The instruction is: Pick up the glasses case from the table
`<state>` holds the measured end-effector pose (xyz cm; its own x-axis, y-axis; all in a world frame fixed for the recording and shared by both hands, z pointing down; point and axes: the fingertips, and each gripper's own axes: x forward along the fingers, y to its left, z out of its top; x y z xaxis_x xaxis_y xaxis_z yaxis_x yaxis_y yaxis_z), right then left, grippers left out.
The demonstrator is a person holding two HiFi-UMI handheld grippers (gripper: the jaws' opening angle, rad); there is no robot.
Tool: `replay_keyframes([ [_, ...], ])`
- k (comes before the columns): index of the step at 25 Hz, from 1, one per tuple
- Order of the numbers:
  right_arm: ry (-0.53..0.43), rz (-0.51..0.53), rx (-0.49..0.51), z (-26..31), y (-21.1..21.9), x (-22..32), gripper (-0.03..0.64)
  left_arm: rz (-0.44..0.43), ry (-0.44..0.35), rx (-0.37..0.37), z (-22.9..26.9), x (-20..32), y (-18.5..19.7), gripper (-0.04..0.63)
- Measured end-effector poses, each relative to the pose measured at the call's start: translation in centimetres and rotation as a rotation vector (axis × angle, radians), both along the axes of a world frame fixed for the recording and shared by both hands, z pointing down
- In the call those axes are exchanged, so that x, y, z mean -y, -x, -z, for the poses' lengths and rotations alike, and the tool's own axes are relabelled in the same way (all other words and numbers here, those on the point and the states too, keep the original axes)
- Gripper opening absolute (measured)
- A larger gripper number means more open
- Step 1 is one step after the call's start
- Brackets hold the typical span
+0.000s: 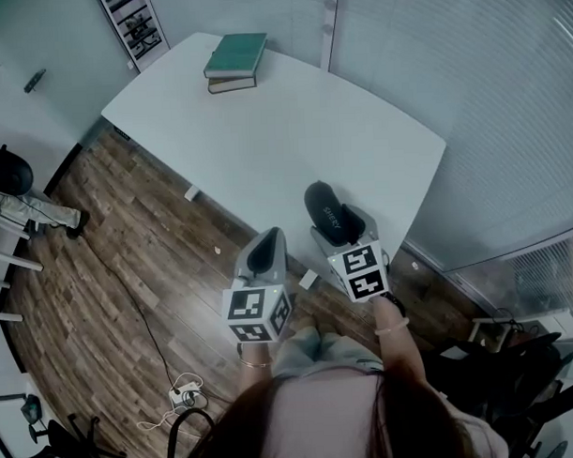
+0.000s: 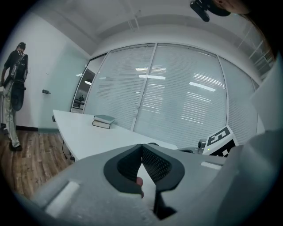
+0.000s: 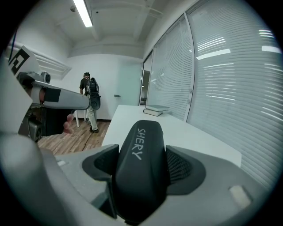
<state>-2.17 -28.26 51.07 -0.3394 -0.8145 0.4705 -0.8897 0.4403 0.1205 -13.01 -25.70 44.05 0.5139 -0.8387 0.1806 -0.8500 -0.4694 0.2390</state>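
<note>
Head view with both gripper views. The black glasses case (image 1: pixel 323 211) (image 3: pixel 140 152), lettered "SHERY", is clamped lengthwise in the right gripper (image 1: pixel 341 229) (image 3: pixel 141 172). Its fingers (image 3: pixel 180 167) are pressed against the 2 long sides of the case. The case is positioned at the near edge of the white tabletop (image 1: pixel 292 129) (image 3: pixel 194 137), its free end directed across the tabletop. Contact between case and tabletop cannot be determined. The left gripper (image 1: pixel 267 250) (image 2: pixel 142 153) is held just beside the right one, off the tabletop edge and above the wooden floor (image 1: pixel 100 267). Its fingers (image 2: pixel 158 167) are closed tip to tip, with nothing held between them. 2 stacked books (image 1: pixel 236 62) (image 2: pixel 104 121) (image 3: pixel 155 110), the upper one green, are seen at the far end of the tabletop, well apart from the case. A standing person (image 2: pixel 13 88) (image 3: pixel 91 100) is visible in the background, near the far wall.
</note>
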Motion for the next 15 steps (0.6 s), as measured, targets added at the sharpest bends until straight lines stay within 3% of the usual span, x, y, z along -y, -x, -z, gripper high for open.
replay_keyframes([
  [15,-0.003,-0.012,0.005,0.1,-1.1,-1.3,0.331,-0.026,-0.006,0.007,0.2,-0.9,-1.7,0.011],
])
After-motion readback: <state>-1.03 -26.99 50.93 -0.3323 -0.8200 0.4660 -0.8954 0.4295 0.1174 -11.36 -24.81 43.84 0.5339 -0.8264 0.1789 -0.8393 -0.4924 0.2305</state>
